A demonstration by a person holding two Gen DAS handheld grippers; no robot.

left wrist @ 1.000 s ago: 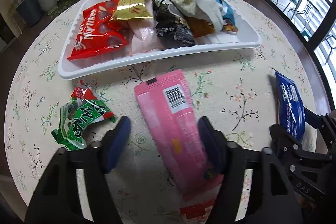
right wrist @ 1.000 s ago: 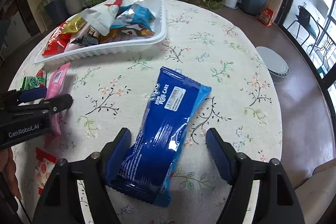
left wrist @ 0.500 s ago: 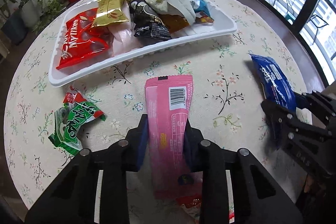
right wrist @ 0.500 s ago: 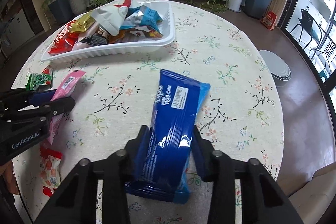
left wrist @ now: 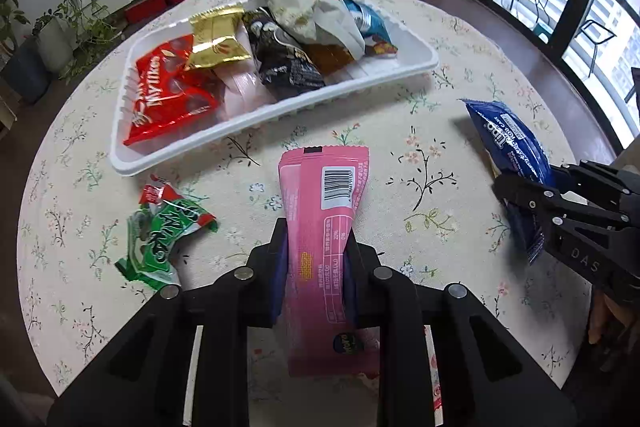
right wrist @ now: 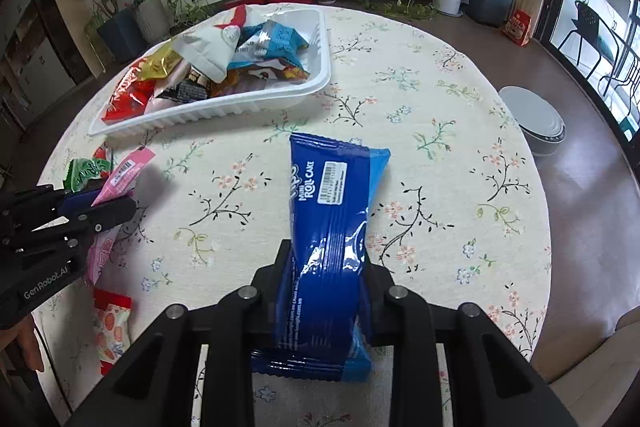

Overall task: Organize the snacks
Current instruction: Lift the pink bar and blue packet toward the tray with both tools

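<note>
While the round table (left wrist: 460,39) carries one white tray (left wrist: 280,111) at its far edge, we grasp one pink packet (left wrist: 320,227) in our left gripper (left wrist: 316,259) and one blue packet (right wrist: 328,227) in our right gripper (right wrist: 324,279), jaws just closing, long axes pointing trayward; left sits nearer.
</note>
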